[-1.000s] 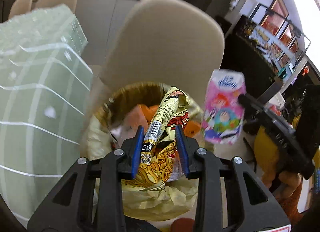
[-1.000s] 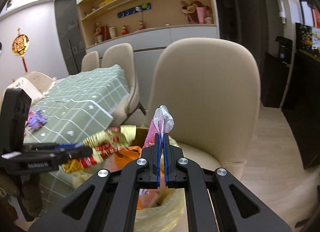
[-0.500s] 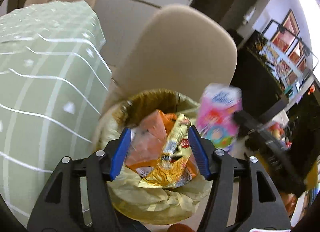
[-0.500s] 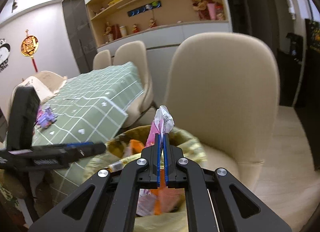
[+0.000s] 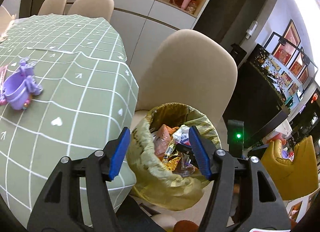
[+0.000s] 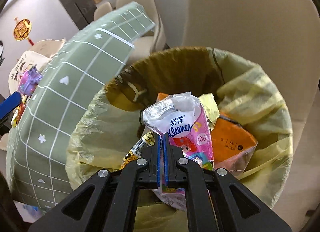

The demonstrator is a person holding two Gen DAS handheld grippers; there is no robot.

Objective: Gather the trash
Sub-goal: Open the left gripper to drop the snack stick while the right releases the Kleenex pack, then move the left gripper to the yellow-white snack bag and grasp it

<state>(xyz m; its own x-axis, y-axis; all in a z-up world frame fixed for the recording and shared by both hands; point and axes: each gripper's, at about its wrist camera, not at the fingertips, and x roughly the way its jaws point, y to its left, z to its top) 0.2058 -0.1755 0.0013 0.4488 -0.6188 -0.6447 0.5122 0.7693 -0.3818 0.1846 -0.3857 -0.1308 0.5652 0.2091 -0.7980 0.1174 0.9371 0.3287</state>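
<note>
- Hanging over the bin (image 6: 266, 100), the right tongs (image 6: 162, 138) are pinched tight on a pink tissue packet (image 6: 186, 130), whose crumpled top sticks up just beyond the tips.
- Directly below that packet lie an orange pouch (image 6: 230, 142) and a gold wrapper (image 5: 176, 164), already inside the yellow liner.
- The left tongs (image 5: 160, 150) have just been opening and now stand wide with nothing between the pads; the bin mouth shows in the gap ahead of them.
- Risk one: the packet is thin film held by an edge, so I judge it could cling to a pad on release and get dragged back out.
- Risk two: the loose liner folds sit near the right tips, and snagging one could tug the bag off the rim.
- A purple toy (image 5: 19, 90) rests on the green-clothed worktop (image 5: 80, 84), well off to the left tongs' left.
</note>
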